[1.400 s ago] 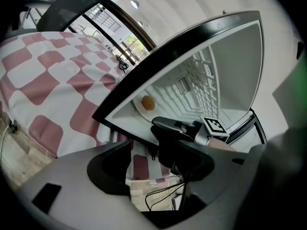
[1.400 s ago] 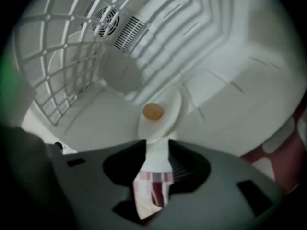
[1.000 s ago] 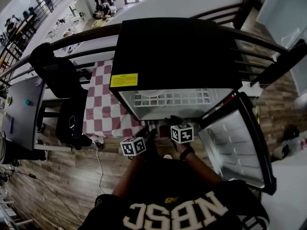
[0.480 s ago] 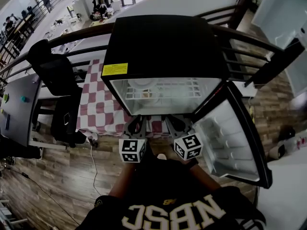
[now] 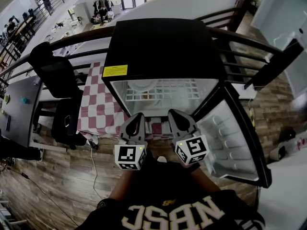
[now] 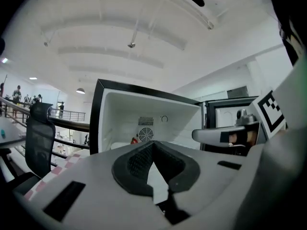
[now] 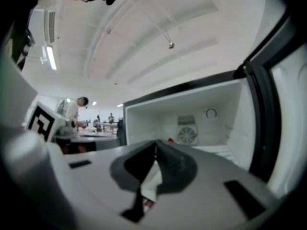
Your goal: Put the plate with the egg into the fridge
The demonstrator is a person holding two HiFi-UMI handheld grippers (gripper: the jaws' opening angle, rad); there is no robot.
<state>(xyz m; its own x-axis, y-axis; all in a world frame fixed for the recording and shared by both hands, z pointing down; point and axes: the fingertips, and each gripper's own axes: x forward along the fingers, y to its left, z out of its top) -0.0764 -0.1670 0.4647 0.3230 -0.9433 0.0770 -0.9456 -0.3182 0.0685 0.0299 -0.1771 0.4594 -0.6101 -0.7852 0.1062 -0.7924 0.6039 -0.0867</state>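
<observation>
The black mini fridge (image 5: 163, 47) stands open, its door (image 5: 235, 138) swung out to the right. A white plate (image 5: 142, 86) with a small item on it rests on the wire shelf (image 5: 168, 90) at the left inside. Both grippers hover just in front of the opening, apart from the plate. My left gripper (image 5: 139, 116) is shut and holds nothing; my right gripper (image 5: 171, 113) beside it is also shut and empty. In the left gripper view the jaws (image 6: 152, 145) meet before the white fridge interior (image 6: 144, 123). The right gripper's jaws (image 7: 156, 145) meet the same way.
A table with a red-and-white checkered cloth (image 5: 103, 104) stands left of the fridge, with a black office chair (image 5: 57, 75) beside it. A dark railing (image 5: 249, 47) runs behind the fridge. The floor is wood planks (image 5: 62, 176). People stand far off in the background.
Both grippers have drawn back from the fridge opening toward the person and their jaws have closed. The plate stays on the shelf.
</observation>
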